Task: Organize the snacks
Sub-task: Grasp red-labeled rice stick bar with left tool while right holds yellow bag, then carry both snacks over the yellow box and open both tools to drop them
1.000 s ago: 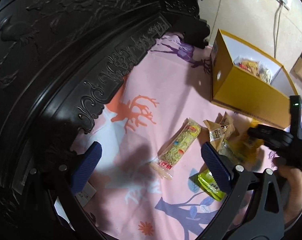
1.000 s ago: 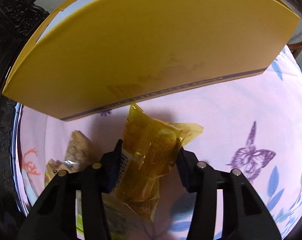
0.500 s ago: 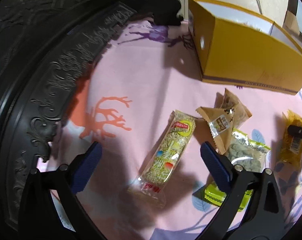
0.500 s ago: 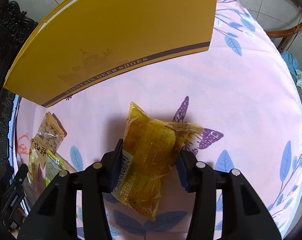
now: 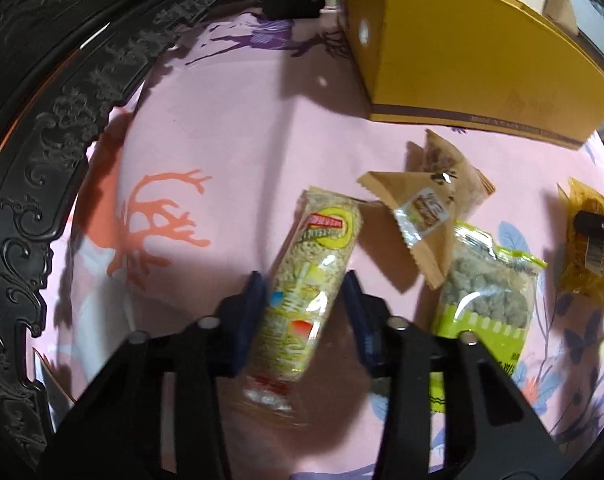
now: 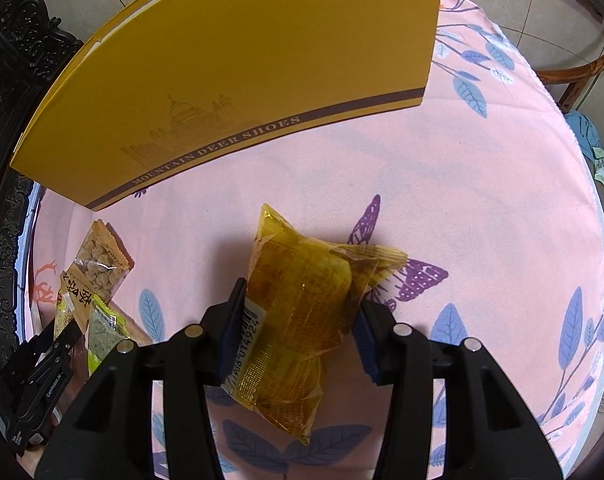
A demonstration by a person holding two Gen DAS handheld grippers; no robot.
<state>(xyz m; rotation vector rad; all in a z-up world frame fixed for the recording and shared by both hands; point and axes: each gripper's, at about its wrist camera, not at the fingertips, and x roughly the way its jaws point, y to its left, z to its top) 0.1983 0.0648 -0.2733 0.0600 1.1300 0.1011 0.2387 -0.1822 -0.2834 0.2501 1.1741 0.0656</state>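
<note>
My left gripper is shut on a long clear packet of pale rice snack lying on the pink cloth. Beside it lie two brown triangular packets and a green packet. My right gripper is shut on a yellow snack packet, held just above the cloth; it also shows at the right edge of the left wrist view. The yellow shoe box stands behind it, also in the left wrist view.
A dark carved wooden frame borders the cloth on the left. The brown and green packets show at the left of the right wrist view. A wooden chair stands past the table's right edge.
My left gripper dropped toward the rice snack packet and closed on it. My right gripper, still holding the yellow packet, drew back from the shoe box.
</note>
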